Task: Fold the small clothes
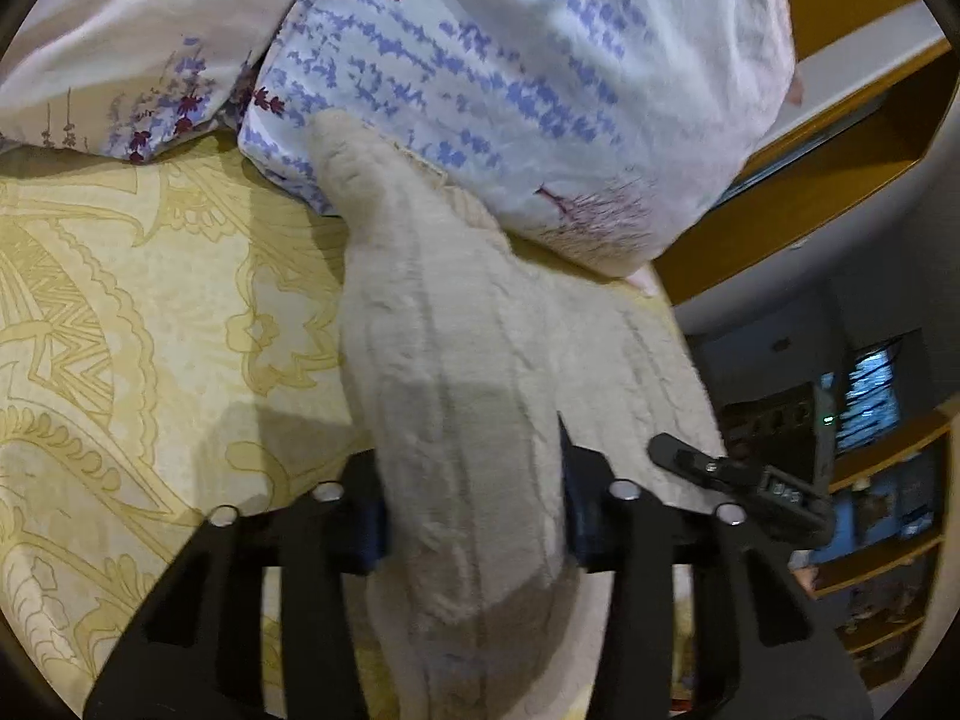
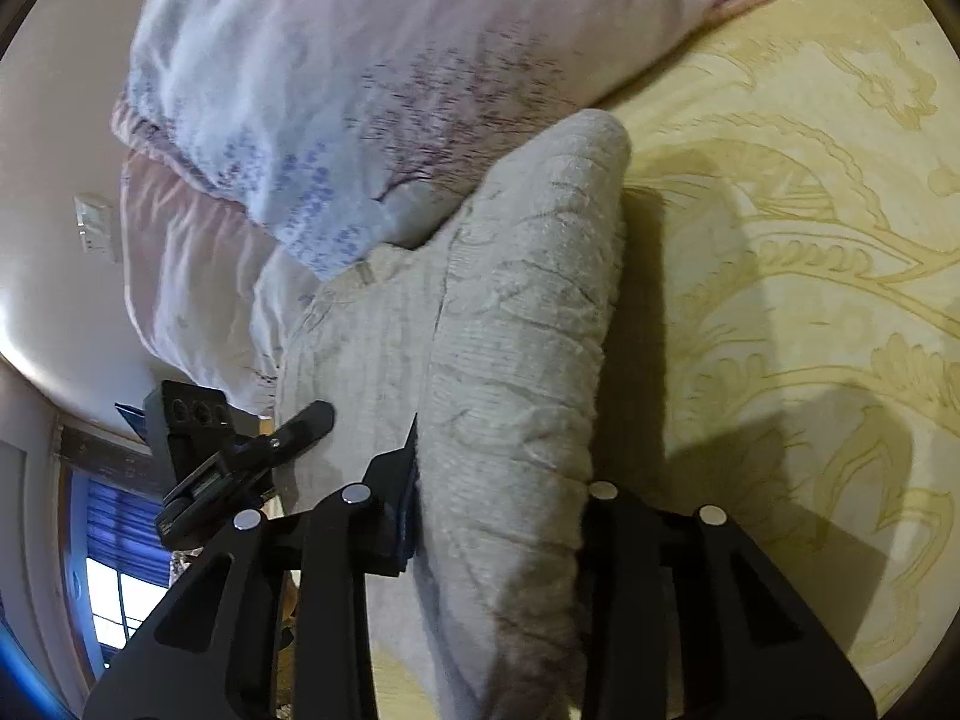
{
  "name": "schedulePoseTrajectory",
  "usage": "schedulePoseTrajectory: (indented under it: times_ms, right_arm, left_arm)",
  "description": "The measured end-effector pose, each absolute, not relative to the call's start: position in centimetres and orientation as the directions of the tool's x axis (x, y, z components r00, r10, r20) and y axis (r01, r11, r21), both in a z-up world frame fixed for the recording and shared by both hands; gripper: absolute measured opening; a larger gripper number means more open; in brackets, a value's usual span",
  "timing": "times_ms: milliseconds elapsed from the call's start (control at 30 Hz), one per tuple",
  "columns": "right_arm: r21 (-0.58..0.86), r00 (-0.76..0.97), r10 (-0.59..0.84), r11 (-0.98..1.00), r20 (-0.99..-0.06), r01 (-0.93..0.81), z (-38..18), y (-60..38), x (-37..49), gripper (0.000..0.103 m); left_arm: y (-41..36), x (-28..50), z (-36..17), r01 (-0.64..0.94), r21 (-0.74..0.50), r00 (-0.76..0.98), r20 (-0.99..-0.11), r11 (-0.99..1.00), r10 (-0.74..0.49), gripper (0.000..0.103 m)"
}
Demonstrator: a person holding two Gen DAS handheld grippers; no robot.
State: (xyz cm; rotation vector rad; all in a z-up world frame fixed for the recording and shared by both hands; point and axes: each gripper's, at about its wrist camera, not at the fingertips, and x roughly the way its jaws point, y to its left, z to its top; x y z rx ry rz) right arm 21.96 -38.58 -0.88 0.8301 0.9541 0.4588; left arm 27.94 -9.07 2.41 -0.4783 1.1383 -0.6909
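Observation:
A cream cable-knit garment lies on a yellow patterned bedsheet. My left gripper is shut on a folded edge of it, which bunches up between the jaws. In the right wrist view the same garment rises in a thick fold, and my right gripper is shut on it. Each gripper shows in the other's view, the right one lying over the flat part of the garment, the left one likewise.
A floral white, blue and pink duvet is heaped at the far end of the garment, touching it; it also shows in the right wrist view. The yellow bedsheet spreads beside the garment. Wooden shelves stand beyond the bed.

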Motion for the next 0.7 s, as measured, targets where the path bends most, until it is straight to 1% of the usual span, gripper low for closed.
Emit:
schedulePoseTrajectory:
  times_ms: [200,400,500,600,633,700]
  right_arm:
    - [0.782,0.519,0.701,0.616,-0.490,-0.095,2.2,-34.9,21.1,0.031]
    - [0.765,0.490,0.741,0.610,-0.459,-0.208,3.8,-29.5,20.6,0.030]
    - [0.740,0.491,0.730,0.634,-0.476,-0.225,3.0,-27.1,20.4,0.030]
    - [0.708,0.473,0.682,0.688,-0.557,-0.160,0.3,-25.2,21.2,0.030]
    - [0.703,0.476,0.664,0.700,-0.577,-0.125,-0.7,-25.1,21.3,0.032]
    - [0.733,0.474,0.681,0.672,-0.558,-0.102,-1.4,-25.8,21.3,0.035]
  left_arm:
    - [-6.5,26.9,4.8,0.276,-0.686,0.261,-0.620,0.673,-0.740,0.038]
    - [1.0,24.7,7.5,0.273,-0.669,0.306,-0.621,0.692,-0.721,0.039]
    - [4.8,24.7,6.4,0.218,-0.681,0.303,-0.633,0.699,-0.712,0.041]
    - [7.2,25.8,3.1,0.112,-0.677,0.290,-0.678,0.728,-0.675,0.042]
    - [7.5,26.2,2.2,0.091,-0.673,0.283,-0.689,0.734,-0.667,0.044]
    - [8.0,26.5,0.6,0.061,-0.718,0.286,-0.653,0.693,-0.702,0.047]
